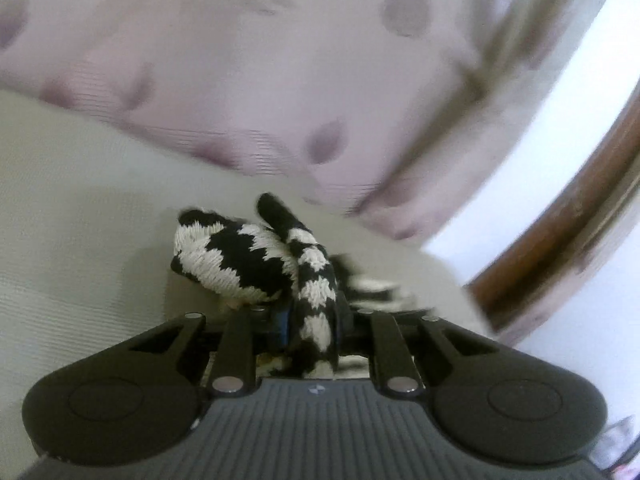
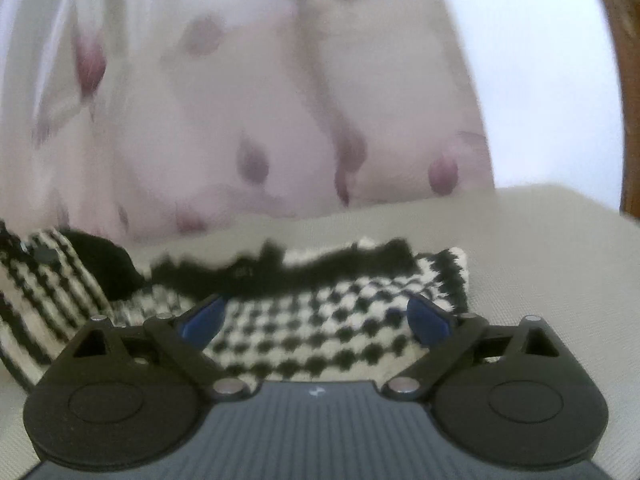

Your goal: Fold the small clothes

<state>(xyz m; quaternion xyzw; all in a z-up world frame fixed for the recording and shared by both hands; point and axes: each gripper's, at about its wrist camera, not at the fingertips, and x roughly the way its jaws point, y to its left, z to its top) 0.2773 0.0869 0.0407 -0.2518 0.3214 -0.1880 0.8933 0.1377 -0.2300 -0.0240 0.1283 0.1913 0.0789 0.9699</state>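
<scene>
1. Left wrist view: my left gripper (image 1: 310,320) is pinched on a fold of the black-and-white knitted garment (image 1: 248,256); the cloth bunches up above the narrow jaws and a strip of it hangs back toward the camera.
2. In the same view, the rest of that garment trails to the right onto the pale grey bed sheet (image 1: 80,240), blurred.
3. Beyond it I see a pink spotted pillow (image 1: 248,80), a white wall (image 1: 560,160) and a brown wooden frame (image 1: 560,240) at the right edge.
4. Right wrist view: my right gripper (image 2: 316,322) stands spread wide, its blue pads (image 2: 428,320) apart and pressing on nothing.
5. The checked knit lies flat on the sheet between and just ahead of those pads, with a black trimmed edge (image 2: 280,268) running across it.
6. At the left of this view a part of the garment is lifted and striped-looking; I cannot tell what holds it there.
</scene>
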